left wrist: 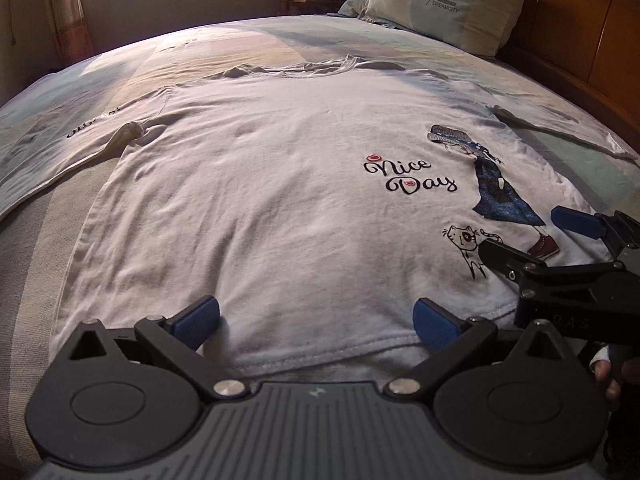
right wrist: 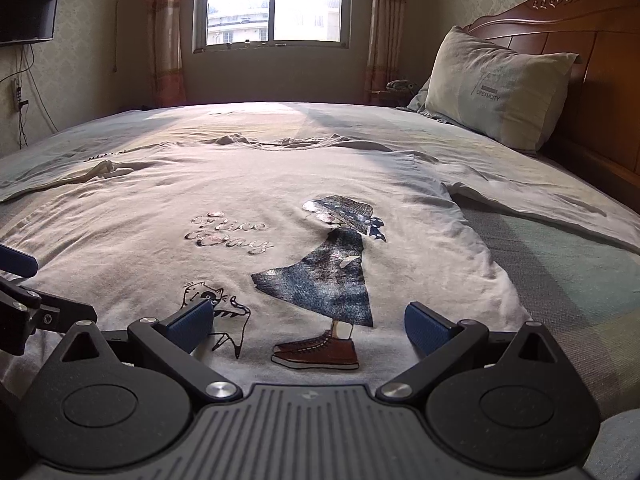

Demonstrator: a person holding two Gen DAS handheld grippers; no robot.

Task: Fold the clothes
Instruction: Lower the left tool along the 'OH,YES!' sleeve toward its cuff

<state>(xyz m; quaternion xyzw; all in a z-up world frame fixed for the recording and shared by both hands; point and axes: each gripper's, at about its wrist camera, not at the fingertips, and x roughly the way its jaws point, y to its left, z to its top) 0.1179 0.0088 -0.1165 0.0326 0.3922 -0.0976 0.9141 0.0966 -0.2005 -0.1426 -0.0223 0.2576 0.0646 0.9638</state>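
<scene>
A white T-shirt (left wrist: 260, 184) (right wrist: 168, 200) lies spread flat on the bed, front up, with a "Nice Day" print (left wrist: 408, 176) and a girl and cat picture (right wrist: 332, 276). Its hem faces me and both sleeves are spread out. My left gripper (left wrist: 316, 322) is open, blue pads wide apart, just over the hem near the middle. My right gripper (right wrist: 308, 326) is open too, hovering above the hem's right part over the printed shoes. The right gripper also shows at the right edge of the left wrist view (left wrist: 524, 232).
The bed (right wrist: 560, 280) has a pale striped cover. A pillow (right wrist: 496, 88) leans on the wooden headboard (right wrist: 600, 60) at the far right. A window with curtains (right wrist: 276, 4) lies beyond the bed. A dark screen (right wrist: 26, 12) hangs on the left wall.
</scene>
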